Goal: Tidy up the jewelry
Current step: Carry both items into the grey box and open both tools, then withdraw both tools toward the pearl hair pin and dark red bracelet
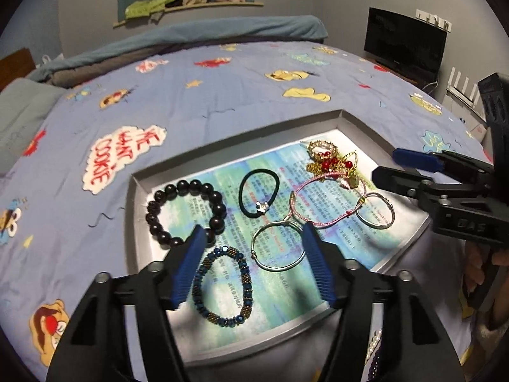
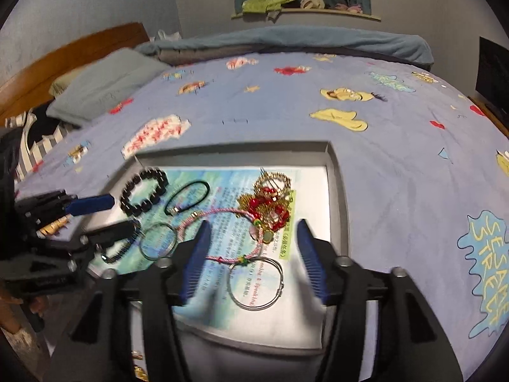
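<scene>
Bracelets (image 1: 222, 286) lie in the gray tray (image 1: 133, 197) mid-frame; left gripper (image 1: 251, 254) and right gripper (image 2: 254, 254) both gape apart, holding nothing.

Grey-walled bedroom, cartoon-print bed (image 1: 222, 95), dark monitor (image 1: 404, 44)

"ME WANT COOKIE" – bedspread (image 1: 124, 156), "SESAME STREET" – bedspread patch (image 2: 486, 264)

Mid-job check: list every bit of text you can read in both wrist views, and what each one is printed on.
"ME WANT COOKIE": red letters on a white patch of the bedspread.
"SESAME STREET": yellow letters on a blue patch of the same bedspread.
"Speaking": on the printed sheet lining the tray; the word before it and the rest of the sheet's print are too small to read.
Raised letters on the right gripper: too blurred.
</scene>
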